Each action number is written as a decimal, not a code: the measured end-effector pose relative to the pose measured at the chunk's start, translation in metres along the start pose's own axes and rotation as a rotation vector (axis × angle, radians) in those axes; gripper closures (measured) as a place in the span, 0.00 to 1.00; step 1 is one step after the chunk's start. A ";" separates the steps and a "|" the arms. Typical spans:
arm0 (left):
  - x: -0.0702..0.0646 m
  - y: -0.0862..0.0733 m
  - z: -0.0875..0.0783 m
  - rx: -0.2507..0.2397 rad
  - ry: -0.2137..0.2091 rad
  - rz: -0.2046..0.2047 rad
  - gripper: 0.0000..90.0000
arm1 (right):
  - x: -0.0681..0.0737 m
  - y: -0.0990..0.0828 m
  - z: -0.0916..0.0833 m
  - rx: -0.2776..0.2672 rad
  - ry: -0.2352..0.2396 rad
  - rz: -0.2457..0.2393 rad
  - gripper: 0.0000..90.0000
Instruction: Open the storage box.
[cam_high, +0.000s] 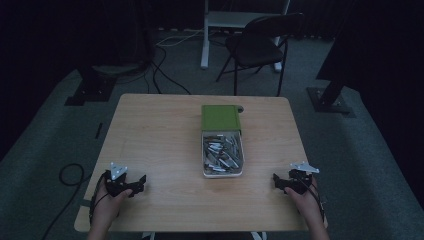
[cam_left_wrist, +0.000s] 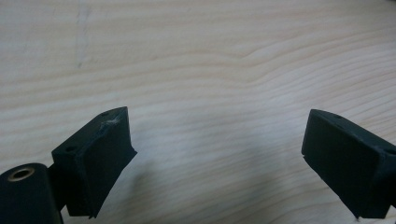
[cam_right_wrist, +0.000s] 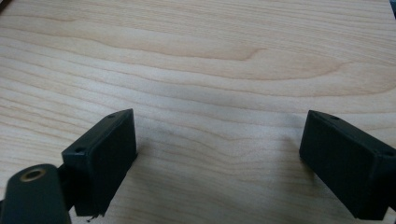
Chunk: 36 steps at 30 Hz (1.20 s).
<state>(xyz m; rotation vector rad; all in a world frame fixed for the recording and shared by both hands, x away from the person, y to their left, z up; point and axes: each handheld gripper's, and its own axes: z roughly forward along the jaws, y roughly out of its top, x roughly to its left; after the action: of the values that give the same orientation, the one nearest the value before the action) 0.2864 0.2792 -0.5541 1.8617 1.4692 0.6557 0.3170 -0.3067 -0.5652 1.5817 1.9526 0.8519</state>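
A white tray (cam_high: 204, 170) holding several small grey metal parts sits at the middle of the wooden table (cam_high: 160, 130), with a green box (cam_high: 220, 118) lying over its far end. My left gripper (cam_high: 138, 183) rests low near the table's front left corner, jaws wide apart and nothing between them; in the left gripper view the left gripper (cam_left_wrist: 217, 140) has bare wood between its jaws. My right gripper (cam_high: 276, 181) sits near the front right edge, also open and empty; the right gripper (cam_right_wrist: 219, 140) likewise looks down on bare wood.
A dark folding chair (cam_high: 260, 45) and a white table leg (cam_high: 205, 35) stand on the carpet beyond the table. Black cables (cam_high: 165, 75) run over the floor at the back left, and a cable loop (cam_high: 70, 175) lies left of the table.
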 end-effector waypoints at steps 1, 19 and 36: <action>0.001 -0.001 0.000 0.004 0.007 -0.004 0.10 | 0.000 0.000 0.000 0.000 0.000 0.000 0.12; 0.009 -0.003 0.003 0.080 0.068 -0.022 0.11 | 0.000 0.000 0.000 0.000 0.000 0.000 0.12; 0.008 -0.003 0.004 0.077 0.063 -0.016 0.11 | 0.000 0.000 0.000 0.000 0.007 -0.009 0.12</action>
<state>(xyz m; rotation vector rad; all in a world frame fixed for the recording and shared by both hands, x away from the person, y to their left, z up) 0.2890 0.2870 -0.5590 1.9010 1.5686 0.6632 0.3168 -0.3064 -0.5652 1.5707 1.9630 0.8551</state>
